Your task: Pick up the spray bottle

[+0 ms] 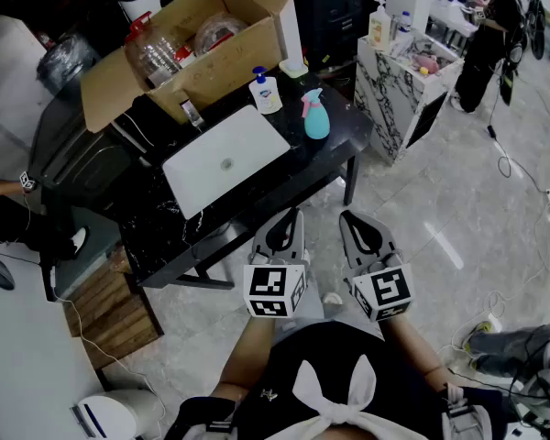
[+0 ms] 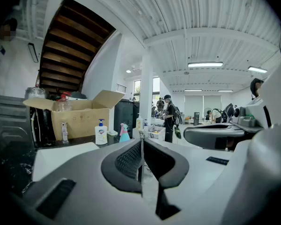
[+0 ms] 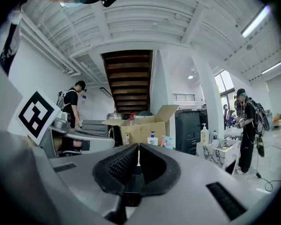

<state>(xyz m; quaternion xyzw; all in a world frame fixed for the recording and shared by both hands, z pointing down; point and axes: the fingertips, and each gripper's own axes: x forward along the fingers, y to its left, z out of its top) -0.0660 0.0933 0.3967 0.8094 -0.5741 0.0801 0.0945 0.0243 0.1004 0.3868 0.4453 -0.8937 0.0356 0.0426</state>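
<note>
The spray bottle (image 1: 314, 115), teal with a pink trigger, stands upright near the right end of the black table (image 1: 335, 149). It shows small and far off in the left gripper view (image 2: 124, 132) and in the right gripper view (image 3: 167, 142). My left gripper (image 1: 292, 214) and right gripper (image 1: 347, 216) hover side by side in front of the table, well short of the bottle, and point towards it. In both gripper views the jaws meet with nothing between them: left (image 2: 141, 135), right (image 3: 138, 146).
A white pump bottle (image 1: 267, 91) stands just left of the spray bottle. On the table also lie a white flat slab (image 1: 225, 157) and an open cardboard box (image 1: 192, 49) of clear jars. A marble cabinet (image 1: 405, 94) stands to the right, and a person (image 1: 493, 39) beyond it.
</note>
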